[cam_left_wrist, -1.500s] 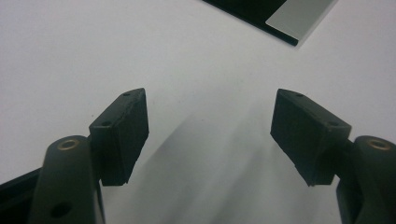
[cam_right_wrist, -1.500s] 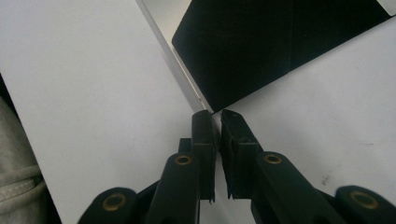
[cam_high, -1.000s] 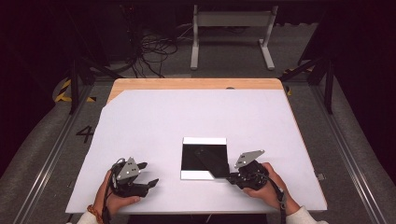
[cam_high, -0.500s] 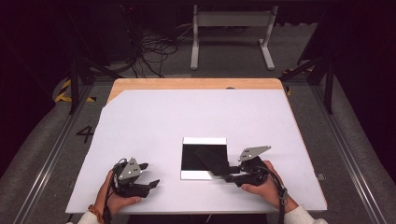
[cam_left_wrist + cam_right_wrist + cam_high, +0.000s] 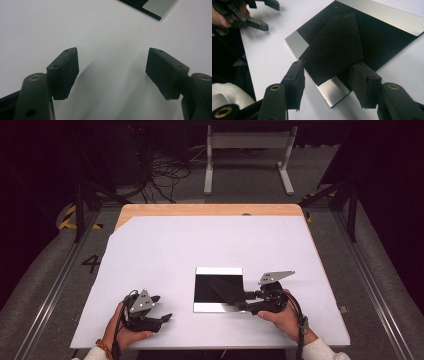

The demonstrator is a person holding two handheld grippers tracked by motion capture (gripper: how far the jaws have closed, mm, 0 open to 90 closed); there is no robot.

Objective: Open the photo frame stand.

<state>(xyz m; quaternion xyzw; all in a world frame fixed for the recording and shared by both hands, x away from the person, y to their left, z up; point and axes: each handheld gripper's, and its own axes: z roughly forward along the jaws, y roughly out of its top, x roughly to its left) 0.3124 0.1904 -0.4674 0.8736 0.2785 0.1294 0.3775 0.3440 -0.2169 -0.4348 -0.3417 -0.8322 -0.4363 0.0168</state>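
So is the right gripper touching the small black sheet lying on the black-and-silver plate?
Cannot tell. In the right gripper view, the right gripper stands open around the black sheet's near corner; no clear gap or contact shows.

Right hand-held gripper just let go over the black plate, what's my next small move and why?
Probably back the right hand-held gripper straight off. Its jaws have just been opening, and the dark flap lies on the black plate with its near corner between the pads, neither pressing it. The left hand-held gripper waits open, apart from the plate.
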